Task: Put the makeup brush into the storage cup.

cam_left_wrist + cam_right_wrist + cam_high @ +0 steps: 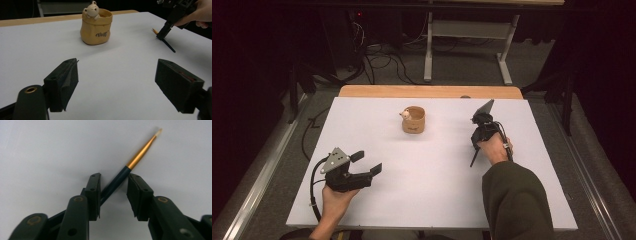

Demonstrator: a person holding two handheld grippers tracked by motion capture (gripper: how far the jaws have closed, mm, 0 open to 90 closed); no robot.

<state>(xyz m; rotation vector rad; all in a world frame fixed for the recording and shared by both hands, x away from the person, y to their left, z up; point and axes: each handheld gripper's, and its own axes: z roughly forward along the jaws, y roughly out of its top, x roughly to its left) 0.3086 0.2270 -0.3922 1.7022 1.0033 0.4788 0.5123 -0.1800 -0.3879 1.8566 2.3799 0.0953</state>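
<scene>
Dark script lettering on tan sack-shaped pot [96,30], too blurred to read

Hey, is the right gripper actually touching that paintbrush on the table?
Cannot tell. In the right gripper view the paintbrush lies between the right gripper jaws, against one as far as shows, a gap to the other; firm contact isn't plain.

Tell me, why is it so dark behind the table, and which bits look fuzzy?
High view: light falls on the white table while the room behind stays nearly black. Left gripper view: the near left gripper looks soft, the bear pot sharper. Right gripper view: the paintbrush blurs at its pale tip, with a faint shadow under the right gripper.
</scene>
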